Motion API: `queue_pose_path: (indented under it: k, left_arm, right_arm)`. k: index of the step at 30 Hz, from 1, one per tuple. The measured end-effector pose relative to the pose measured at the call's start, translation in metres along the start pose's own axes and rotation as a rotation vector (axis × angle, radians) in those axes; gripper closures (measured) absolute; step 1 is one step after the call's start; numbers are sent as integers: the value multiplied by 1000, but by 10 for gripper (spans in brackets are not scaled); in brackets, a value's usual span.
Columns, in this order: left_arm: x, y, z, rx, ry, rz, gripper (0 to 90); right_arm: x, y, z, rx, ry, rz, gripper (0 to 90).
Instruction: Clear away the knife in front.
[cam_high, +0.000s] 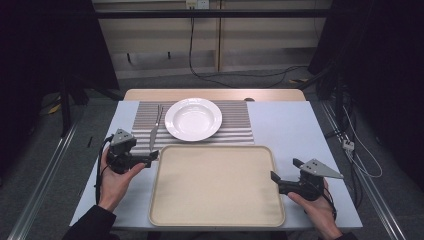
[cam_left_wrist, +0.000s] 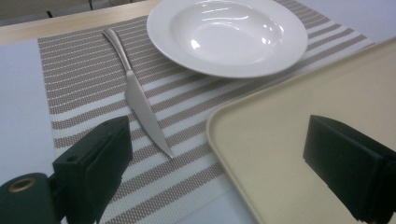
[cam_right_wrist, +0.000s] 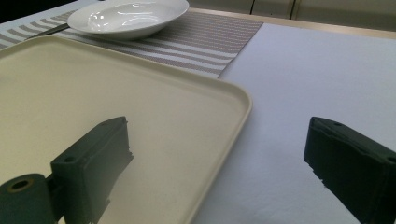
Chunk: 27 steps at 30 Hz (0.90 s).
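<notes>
Your left gripper (cam_high: 150, 159) wide, empty, beside tray (cam_high: 217, 186) corner; right gripper (cam_high: 274, 176) wide, straddling tray's right rim. Knife (cam_left_wrist: 138, 95) on striped placemat (cam_high: 237, 120), left of plate (cam_high: 193, 118) (likely next): approach low, pinch handle, not blade.

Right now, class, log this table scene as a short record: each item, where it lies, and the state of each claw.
plate: white, empty, on the striped placemat
knife: on the placemat, left of the plate, apart from it
tray: beige, empty, nearest the person, its far edge on the placemat
left claw: open, at the tray's left edge
right claw: open, straddling the tray's right edge
</notes>
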<state>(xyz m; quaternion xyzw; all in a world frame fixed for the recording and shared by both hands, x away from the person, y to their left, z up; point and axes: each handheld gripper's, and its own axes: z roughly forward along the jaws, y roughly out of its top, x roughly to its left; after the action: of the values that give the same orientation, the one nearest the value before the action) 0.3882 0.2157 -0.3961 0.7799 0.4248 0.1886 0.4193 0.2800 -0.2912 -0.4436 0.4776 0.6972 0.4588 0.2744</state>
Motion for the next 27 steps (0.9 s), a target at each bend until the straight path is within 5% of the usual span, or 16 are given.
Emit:
queue_pose_path:
  k: [16, 22, 27]
  left_arm:
    - [22, 23, 25, 43, 49, 4, 98]
    - [34, 30, 36, 31, 71, -52, 173]
    - [43, 36, 50, 74, 68, -61, 169]
  right_arm:
    - [0, 0, 2, 9, 8, 1, 68]
    - [0, 0, 3, 12, 16, 4, 68]
    - [2, 0, 5, 12, 39, 6, 66]
